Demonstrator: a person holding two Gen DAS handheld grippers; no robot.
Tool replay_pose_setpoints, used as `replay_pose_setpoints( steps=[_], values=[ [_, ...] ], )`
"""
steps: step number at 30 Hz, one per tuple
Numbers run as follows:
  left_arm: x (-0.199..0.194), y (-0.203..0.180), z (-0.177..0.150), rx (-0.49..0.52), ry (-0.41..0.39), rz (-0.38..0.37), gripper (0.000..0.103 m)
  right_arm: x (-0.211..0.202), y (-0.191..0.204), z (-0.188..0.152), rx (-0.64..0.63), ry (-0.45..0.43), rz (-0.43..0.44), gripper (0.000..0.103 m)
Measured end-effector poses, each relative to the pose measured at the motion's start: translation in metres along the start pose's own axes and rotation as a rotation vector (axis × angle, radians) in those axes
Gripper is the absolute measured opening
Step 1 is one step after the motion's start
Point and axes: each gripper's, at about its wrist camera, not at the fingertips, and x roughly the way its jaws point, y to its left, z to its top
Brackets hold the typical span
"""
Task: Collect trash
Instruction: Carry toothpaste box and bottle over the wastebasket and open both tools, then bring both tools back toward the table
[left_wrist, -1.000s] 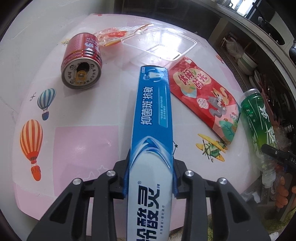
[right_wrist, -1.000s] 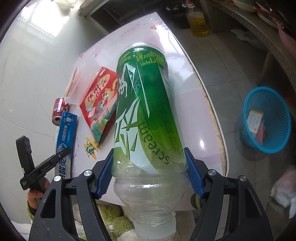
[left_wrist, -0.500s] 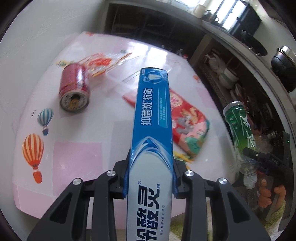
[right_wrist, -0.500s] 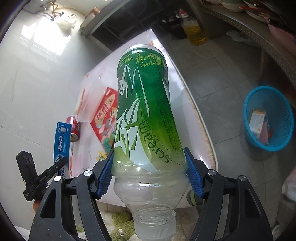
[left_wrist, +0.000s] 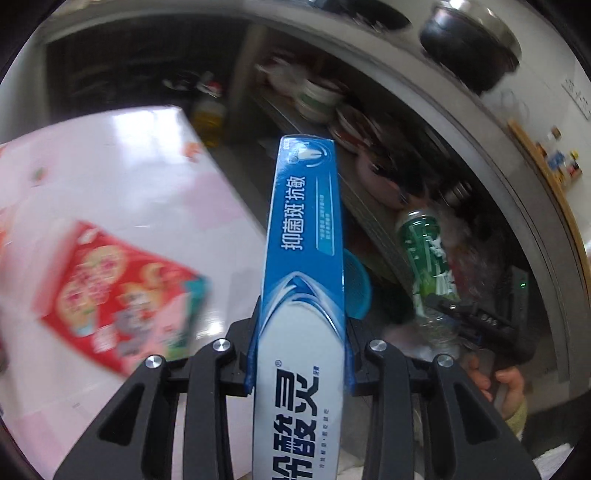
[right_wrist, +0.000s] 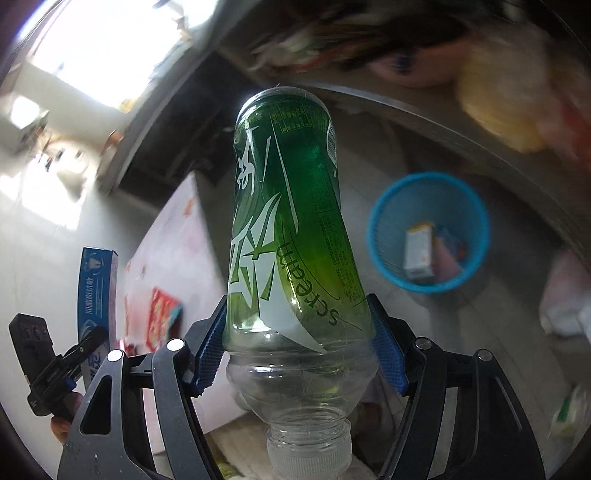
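While the left gripper is clamped across a stiff, light toothpaste box and the right gripper squeezes an empty green bottle (likely slippery) near its shoulder — 2 pieces, both above and beside the blue basket — neither needs regripping.
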Motion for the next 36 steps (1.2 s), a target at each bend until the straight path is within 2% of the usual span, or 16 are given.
replay_pose_setpoints(
  steps=[4, 6, 9, 11, 14, 15, 16, 17, 19, 21, 27, 31, 33, 36],
  values=[
    [0.069, -0.041, 0.021, 0.044, 0.148, -0.078, 0.033, 0.014, -0.051, -0.006, 0.134, 0.046, -0.018, 0.067],
    [0.106, -0.059, 0.031, 0.053, 0.222, -0.09, 0.033, 0.027, -0.069, -0.007, 0.181, 0.072, -0.023, 0.067],
    [0.163, -0.08, 0.043, 0.058, 0.327, -0.076, 0.033, 0.055, -0.087, -0.003, 0.234, 0.112, -0.032, 0.067],
    [0.2, -0.094, 0.048, 0.077, 0.376, -0.038, 0.033, 0.079, -0.098, 0.008, 0.259, 0.132, -0.045, 0.067],
    [0.238, -0.105, 0.06, 0.091, 0.381, -0.01, 0.034, 0.11, -0.104, 0.035, 0.254, 0.117, -0.093, 0.067],
    [0.249, -0.107, 0.066, 0.086, 0.372, -0.023, 0.048, 0.119, -0.106, 0.042, 0.246, 0.096, -0.119, 0.068],
    [0.256, -0.108, 0.071, 0.075, 0.357, -0.033, 0.068, 0.126, -0.108, 0.05, 0.216, 0.059, -0.17, 0.068],
    [0.257, -0.106, 0.074, 0.059, 0.337, -0.02, 0.072, 0.134, -0.107, 0.058, 0.159, 0.015, -0.265, 0.069],
    [0.252, -0.099, 0.073, 0.012, 0.297, -0.006, 0.074, 0.144, -0.1, 0.062, 0.065, -0.023, -0.421, 0.073],
    [0.242, -0.095, 0.068, 0.006, 0.297, -0.032, 0.074, 0.15, -0.097, 0.057, 0.015, -0.026, -0.49, 0.073],
    [0.177, -0.086, 0.064, 0.072, 0.197, -0.017, 0.076, 0.129, -0.099, 0.026, 0.02, -0.054, -0.507, 0.073],
    [0.128, -0.078, 0.056, 0.091, 0.127, -0.057, 0.076, 0.107, -0.089, 0.011, 0.012, -0.077, -0.497, 0.073],
    [0.101, -0.071, 0.048, 0.093, 0.094, -0.078, 0.077, 0.091, -0.081, -0.002, -0.003, -0.082, -0.475, 0.073],
    [0.064, -0.059, 0.032, 0.104, 0.038, -0.085, 0.079, 0.08, -0.061, -0.003, -0.042, -0.092, -0.425, 0.074]
  ],
)
